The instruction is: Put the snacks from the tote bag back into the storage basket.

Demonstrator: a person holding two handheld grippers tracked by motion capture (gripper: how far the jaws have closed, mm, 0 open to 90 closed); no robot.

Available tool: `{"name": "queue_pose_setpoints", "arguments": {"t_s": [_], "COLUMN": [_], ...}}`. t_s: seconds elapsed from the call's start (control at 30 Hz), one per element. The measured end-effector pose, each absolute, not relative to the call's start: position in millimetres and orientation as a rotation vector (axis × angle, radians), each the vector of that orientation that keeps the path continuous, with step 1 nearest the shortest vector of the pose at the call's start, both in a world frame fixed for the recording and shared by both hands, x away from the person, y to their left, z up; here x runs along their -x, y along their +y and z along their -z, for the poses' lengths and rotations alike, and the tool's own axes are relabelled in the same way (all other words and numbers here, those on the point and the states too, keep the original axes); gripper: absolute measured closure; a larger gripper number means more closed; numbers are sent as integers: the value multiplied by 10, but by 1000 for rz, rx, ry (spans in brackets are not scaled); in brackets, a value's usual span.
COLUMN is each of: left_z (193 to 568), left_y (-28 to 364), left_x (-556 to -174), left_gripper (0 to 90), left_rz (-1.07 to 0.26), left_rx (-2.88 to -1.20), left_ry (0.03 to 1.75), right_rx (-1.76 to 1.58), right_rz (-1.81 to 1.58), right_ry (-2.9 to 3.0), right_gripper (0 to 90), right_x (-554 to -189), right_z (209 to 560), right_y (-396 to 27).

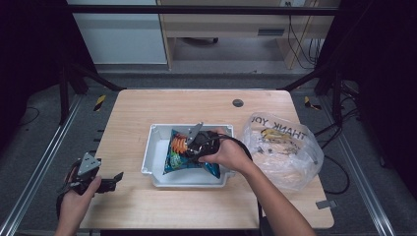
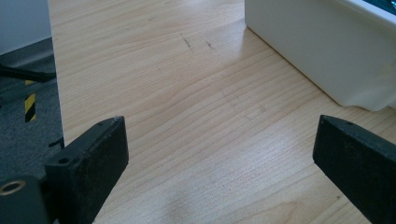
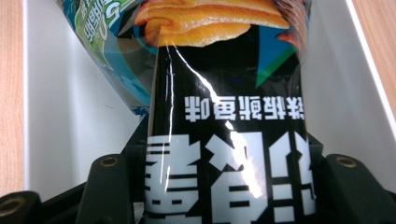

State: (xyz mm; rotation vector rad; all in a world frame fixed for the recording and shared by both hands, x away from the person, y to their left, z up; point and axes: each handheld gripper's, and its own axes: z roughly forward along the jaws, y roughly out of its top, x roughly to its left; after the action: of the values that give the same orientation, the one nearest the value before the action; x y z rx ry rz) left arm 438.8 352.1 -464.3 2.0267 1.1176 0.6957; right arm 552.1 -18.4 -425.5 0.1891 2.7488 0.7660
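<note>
Inside the white tub [image 1: 156,147] at the middle of the table lies a snack bag [image 1: 177,156], blue-green with orange chips printed on it, stretched corner to corner across the tub's floor. The right gripper [image 1: 189,146] is down on that bag, its jaws drawn in tight on the packet; in the right gripper view the snack bag [image 3: 229,154] runs up between the two black jaws as a pinched black panel with white lettering, and the tub's white walls [image 3: 70,116] rise on both sides. The right hand [image 1: 227,154] comes in over the tub's right rim.

Just beside the tub on its right sits a clear plastic bag [image 1: 282,152] with mirrored lettering on it, crumpled and slumped open, with something yellow and some dark small bits inside that I cannot make out.

Well apart, at the table's near left edge, the left gripper [image 1: 115,178] rests low on the wood with its jaws wide apart and nothing between them. Its own view looks across bare wooden table [image 2: 187,116] toward the tub's outer wall [image 2: 317,46].
</note>
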Motion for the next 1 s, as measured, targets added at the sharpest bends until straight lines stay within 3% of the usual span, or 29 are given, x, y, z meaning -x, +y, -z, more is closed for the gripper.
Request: {"name": "queue_pose_setpoints", "arguments": {"t_s": [1.0], "left_z": [4651], "left_y": [3508], "left_x": [-4391], "left_gripper": [30], "left_rz": [-691], "left_rx": [-2030], "left_ry": [1115], "right_rx": [-197], "right_rz": [-774], "right_ry": [2760], "right_gripper": [392], "right_x": [-5553], "right_z": [4273], "right_y": [-144]}}
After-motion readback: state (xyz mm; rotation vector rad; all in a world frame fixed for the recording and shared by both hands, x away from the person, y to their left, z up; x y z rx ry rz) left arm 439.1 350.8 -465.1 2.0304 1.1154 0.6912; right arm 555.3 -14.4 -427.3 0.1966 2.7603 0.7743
